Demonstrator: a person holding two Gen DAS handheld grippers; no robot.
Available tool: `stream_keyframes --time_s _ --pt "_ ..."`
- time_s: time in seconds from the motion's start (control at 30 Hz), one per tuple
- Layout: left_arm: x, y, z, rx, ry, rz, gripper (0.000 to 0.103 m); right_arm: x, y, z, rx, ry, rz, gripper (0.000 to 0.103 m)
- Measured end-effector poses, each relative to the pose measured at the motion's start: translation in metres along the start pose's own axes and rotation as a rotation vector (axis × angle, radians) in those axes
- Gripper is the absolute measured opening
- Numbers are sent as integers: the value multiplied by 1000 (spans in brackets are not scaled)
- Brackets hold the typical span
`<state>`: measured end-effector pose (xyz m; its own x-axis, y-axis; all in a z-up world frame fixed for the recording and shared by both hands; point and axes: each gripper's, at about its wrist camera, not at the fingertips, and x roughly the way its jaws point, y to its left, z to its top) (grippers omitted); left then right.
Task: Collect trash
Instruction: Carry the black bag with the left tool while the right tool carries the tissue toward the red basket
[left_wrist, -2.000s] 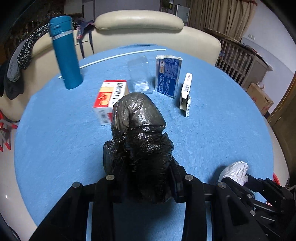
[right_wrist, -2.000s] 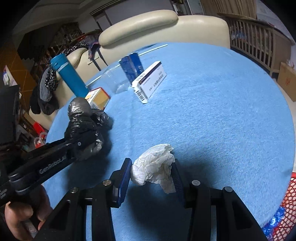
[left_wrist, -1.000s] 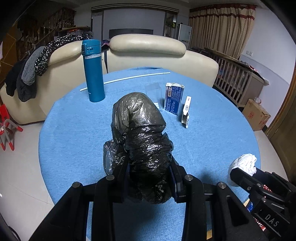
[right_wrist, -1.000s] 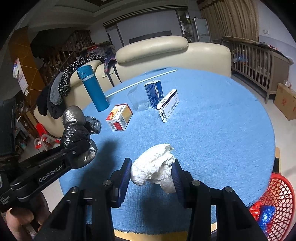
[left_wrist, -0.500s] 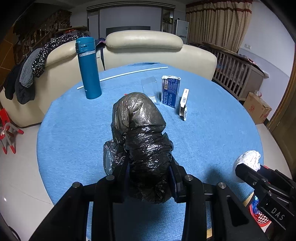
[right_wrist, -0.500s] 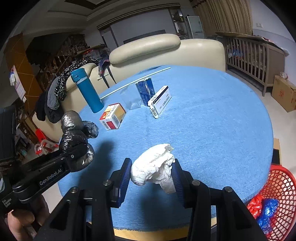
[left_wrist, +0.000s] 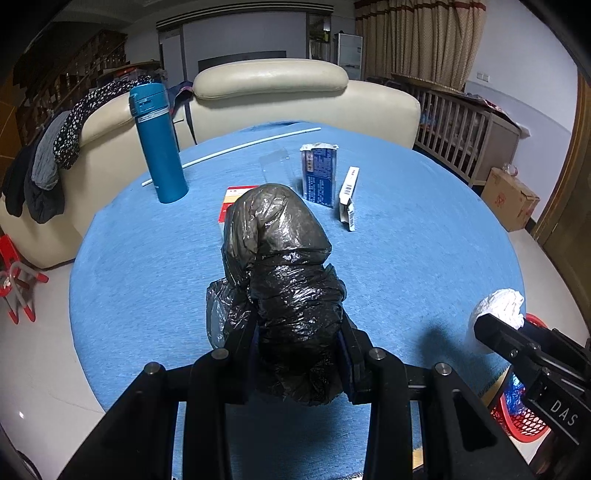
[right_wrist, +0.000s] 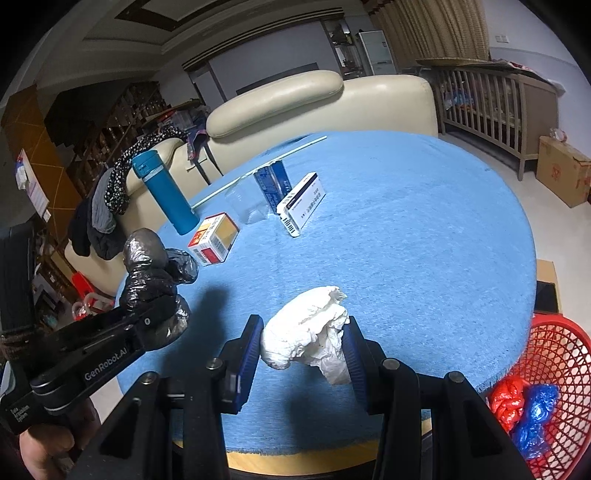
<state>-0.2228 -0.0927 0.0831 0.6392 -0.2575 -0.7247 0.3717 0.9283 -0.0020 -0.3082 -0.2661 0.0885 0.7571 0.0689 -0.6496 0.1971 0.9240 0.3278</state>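
My left gripper (left_wrist: 295, 336) is shut on a crumpled black plastic bag (left_wrist: 284, 266) and holds it above the near part of the round blue table (left_wrist: 424, 236). It also shows in the right wrist view (right_wrist: 155, 280). My right gripper (right_wrist: 301, 345) is shut on a crumpled white paper wad (right_wrist: 306, 332), held above the table's near right edge. The wad also shows in the left wrist view (left_wrist: 496, 306). A red mesh trash basket (right_wrist: 550, 347) stands on the floor at the lower right, with red and blue bags in it.
On the table stand a teal flask (left_wrist: 159, 144), a red and white box (right_wrist: 214, 238), a blue box (left_wrist: 319, 173), a white box (left_wrist: 349, 192), a clear plastic case (left_wrist: 275, 164) and a thin white rod (left_wrist: 236, 149). A cream sofa (left_wrist: 273, 88) is behind.
Both grippers, still holding the bag and the wad, have drawn back and up from the table. In the right wrist view the red basket has come further into view at the lower right.
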Motion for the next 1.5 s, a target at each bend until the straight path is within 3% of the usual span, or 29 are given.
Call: stream_keyframes --time_s 0.47,0.8,1.17,1.5 --pt "4 -40 -1 94 16 -23 37 -16 -37 -3 83 -39 -17 46" --pt "1 -102 3 198 18 -80 37 -52 -94 -9 185 -112 -66 46" --pt "-2 -183 -7 337 46 -175 37 -82 -169 -32 323 -140 -149 46" --pt "-1 -235 -15 424 62 -238 37 -101 -216 -49 401 -138 -224 46"
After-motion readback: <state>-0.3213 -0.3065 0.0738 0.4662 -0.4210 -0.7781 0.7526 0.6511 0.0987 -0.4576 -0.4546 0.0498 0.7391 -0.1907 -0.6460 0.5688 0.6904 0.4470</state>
